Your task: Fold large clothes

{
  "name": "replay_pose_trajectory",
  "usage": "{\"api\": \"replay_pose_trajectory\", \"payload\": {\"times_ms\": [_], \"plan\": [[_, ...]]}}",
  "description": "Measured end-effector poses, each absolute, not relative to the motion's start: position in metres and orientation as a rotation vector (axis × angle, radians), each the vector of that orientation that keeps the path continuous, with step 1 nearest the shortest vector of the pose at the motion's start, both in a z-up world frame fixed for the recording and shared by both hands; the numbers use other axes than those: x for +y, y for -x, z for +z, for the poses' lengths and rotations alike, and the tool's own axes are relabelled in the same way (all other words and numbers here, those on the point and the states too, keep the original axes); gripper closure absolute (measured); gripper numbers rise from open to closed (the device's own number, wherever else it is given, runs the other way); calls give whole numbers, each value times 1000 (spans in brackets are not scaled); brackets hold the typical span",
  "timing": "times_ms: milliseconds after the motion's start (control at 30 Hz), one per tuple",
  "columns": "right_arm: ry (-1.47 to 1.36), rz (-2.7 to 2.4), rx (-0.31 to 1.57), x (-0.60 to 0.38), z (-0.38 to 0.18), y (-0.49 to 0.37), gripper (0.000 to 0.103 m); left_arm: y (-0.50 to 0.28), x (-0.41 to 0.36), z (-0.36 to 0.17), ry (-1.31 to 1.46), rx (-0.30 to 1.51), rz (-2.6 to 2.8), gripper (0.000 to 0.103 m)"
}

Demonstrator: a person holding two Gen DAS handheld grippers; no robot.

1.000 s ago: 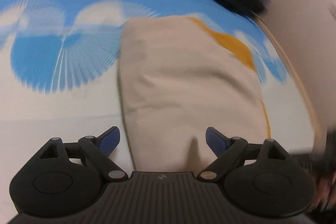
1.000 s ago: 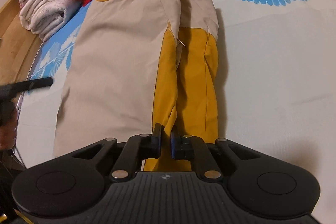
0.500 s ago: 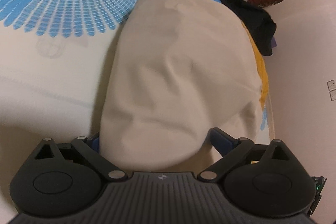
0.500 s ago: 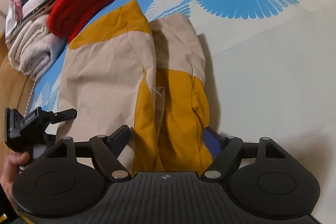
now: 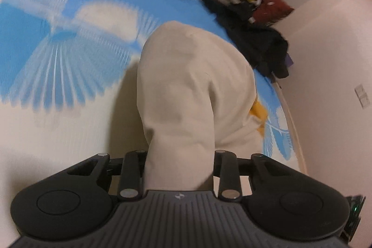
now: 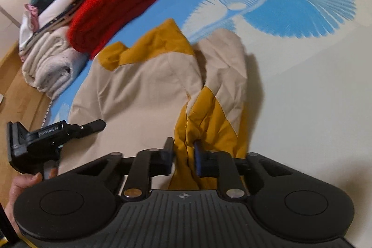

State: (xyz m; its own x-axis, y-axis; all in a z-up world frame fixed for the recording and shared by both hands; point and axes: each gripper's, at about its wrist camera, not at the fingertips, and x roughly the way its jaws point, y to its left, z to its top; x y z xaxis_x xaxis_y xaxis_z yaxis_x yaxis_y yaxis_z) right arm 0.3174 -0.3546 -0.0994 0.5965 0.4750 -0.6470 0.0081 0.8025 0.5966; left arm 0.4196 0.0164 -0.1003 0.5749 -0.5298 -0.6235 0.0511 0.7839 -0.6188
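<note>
Right wrist: tool (image 6: 184, 156) pinches garment (image 6: 144, 90) hem.

The right claw (image 6: 183, 156) pinches a mustard fold of the beige-and-mustard garment (image 6: 144, 94) lying on the bed (image 6: 302, 90); the left claw (image 6: 69, 131) sits at its other side.

Beige-and-mustard garment (image 6: 144, 90) lies rumpled on the bedsheet (image 6: 302, 97) — near edge bunched and lifted, folded lengthwise.

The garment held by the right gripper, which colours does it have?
Beige and mustard yellow garment; the right wrist view shows both best.
</note>
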Motion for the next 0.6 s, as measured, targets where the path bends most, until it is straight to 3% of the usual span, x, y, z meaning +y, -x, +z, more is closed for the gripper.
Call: {"api": "replay_pose_trajectory", "payload": {"times_ms": [167,200,300,467,600], "plan": [[-642,327,814,-332,-91,-342,94,-435,42,-62,504,790,-307,64],[-654,333,792,-324,-88,-349,94,-438,50,-57,502,777,-288,58],[-652,325,768,-303,-84,-369,97,-447,81,-48,519,750,-149,26],[-557,318,822,-279,-88,-384,101,-437,107,-32,452,769,-82,24],[-530,261,866,-285,-92,-382,101,-423,84,-42,288,906,-172,24]]}}
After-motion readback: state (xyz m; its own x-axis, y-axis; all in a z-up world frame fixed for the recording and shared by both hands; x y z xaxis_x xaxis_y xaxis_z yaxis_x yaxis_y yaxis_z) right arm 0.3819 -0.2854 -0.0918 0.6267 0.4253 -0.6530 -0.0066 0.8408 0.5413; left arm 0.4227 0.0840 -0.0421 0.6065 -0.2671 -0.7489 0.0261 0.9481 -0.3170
